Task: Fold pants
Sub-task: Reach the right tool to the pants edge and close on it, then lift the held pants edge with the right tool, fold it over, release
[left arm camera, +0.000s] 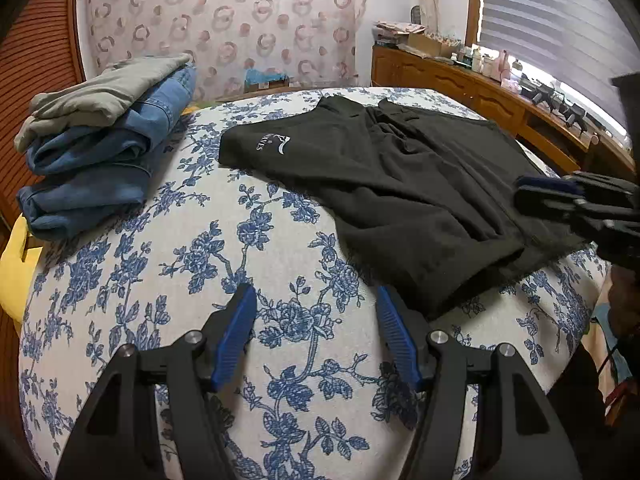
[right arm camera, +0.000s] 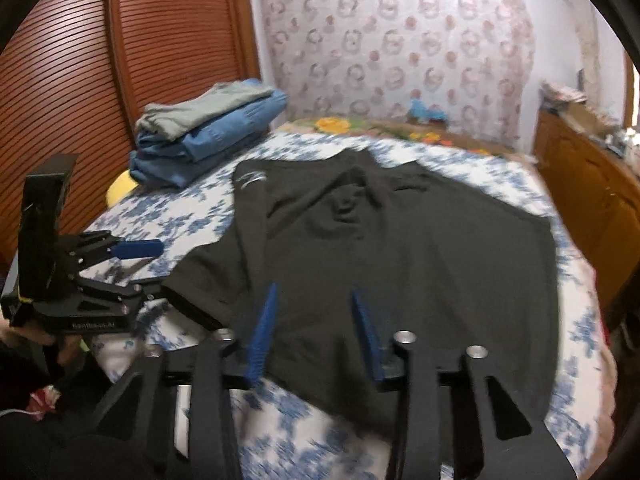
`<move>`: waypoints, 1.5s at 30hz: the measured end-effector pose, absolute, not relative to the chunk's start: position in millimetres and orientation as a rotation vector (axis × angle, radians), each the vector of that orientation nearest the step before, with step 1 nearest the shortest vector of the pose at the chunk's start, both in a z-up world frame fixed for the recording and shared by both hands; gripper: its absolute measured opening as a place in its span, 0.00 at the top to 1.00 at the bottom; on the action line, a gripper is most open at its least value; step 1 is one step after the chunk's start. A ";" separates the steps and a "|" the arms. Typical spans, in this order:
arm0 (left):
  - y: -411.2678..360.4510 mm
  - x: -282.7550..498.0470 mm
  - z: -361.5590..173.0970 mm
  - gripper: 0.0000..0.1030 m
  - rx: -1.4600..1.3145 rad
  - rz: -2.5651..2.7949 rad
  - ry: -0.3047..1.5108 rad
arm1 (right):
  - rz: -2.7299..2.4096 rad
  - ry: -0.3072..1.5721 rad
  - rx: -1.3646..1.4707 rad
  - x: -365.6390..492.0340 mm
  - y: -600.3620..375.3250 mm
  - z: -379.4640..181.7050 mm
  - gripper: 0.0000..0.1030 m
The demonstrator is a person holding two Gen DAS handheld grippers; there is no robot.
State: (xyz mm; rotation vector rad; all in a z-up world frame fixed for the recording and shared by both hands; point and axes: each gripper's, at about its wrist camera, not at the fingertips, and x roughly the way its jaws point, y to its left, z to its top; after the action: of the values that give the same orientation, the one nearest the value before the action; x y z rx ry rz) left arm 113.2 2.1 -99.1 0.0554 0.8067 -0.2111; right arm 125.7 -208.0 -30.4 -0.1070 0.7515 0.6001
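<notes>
Black pants [left arm camera: 400,184] [right arm camera: 400,248] with a small white logo lie partly folded on the blue floral bedspread [left arm camera: 192,248] [right arm camera: 576,320]. My left gripper [left arm camera: 316,292] [right arm camera: 160,270] is open over bare bedspread just left of the pants' near corner, with nothing between its blue pads. My right gripper [right arm camera: 314,292] [left arm camera: 522,194] hovers over the near right part of the pants. Its jaws stand narrowly apart, and I see flat cloth behind the gap and none pinched. The right wrist view is blurred.
A stack of folded blue jeans topped by a grey garment [left arm camera: 100,140] [right arm camera: 200,140] sits at the bed's far left. A wooden dresser [left arm camera: 460,84] [right arm camera: 580,184] runs along the right, and louvered wardrobe doors [right arm camera: 120,60] stand on the left. A yellow item [left arm camera: 16,264] lies at the left bed edge.
</notes>
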 end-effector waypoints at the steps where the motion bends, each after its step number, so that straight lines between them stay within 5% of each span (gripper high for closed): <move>1: 1.2 110.9 -99.6 0.40 0.051 -0.211 0.806 | 0.611 0.762 -0.108 128.0 -203.0 -32.0 0.71; 13: 16.8 101.0 -91.8 0.40 -0.062 -0.199 0.781 | 0.709 0.864 -0.146 143.7 -167.2 -47.1 0.72; 23: 17.1 95.9 -85.8 0.40 -0.067 -0.202 0.761 | 0.720 0.824 -0.187 139.6 -162.2 -44.9 1.00; 45: -31.6 103.3 -48.9 0.40 -0.004 -0.320 0.710 | 0.542 0.567 -0.194 119.2 -236.8 25.9 1.00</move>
State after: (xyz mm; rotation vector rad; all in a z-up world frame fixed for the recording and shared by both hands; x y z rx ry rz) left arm 103.3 -31.6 -48.8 -0.0043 0.7101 -0.3202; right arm 119.2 -236.8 25.9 -0.1940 0.5675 0.5422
